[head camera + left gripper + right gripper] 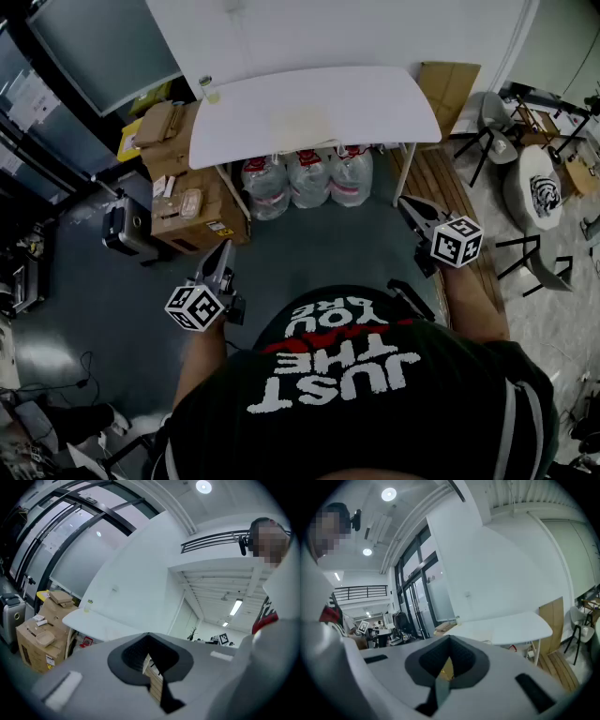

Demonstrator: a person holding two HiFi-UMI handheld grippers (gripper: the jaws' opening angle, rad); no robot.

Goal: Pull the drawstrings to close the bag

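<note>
**Operator:** What is the state of the fingers?

**Technician:** On the left gripper (pixel 223 251) the fingers (pixel 84 677) are pressed together with nothing between them. The right gripper (pixel 409 208) is the same: fingers (pixel 520 667) together and empty. Both grippers are held in front of the person's chest, well apart from each other and short of the desk (pixel 375 103).

**Operator:** Where is the bag?

**Technician:** No view shows it or its drawstrings. The desk top looks bare except for a small object (pixel 212 94) at its far left corner, too small to identify. Water bottles (pixel 309 178) stand under the desk, and cardboard boxes (pixel 192 211) sit beside it on the left.

**Operator:** So what is the step in hand?

**Technician:** In my judgement the task is not under way, so the first step is to locate the bag. Then spread both sets of fingers before approaching. Assign one cord to each gripper and pinch each cord close to the bag's mouth. Draw the two cords apart evenly, so that the opening gathers without dragging the bag.
</note>
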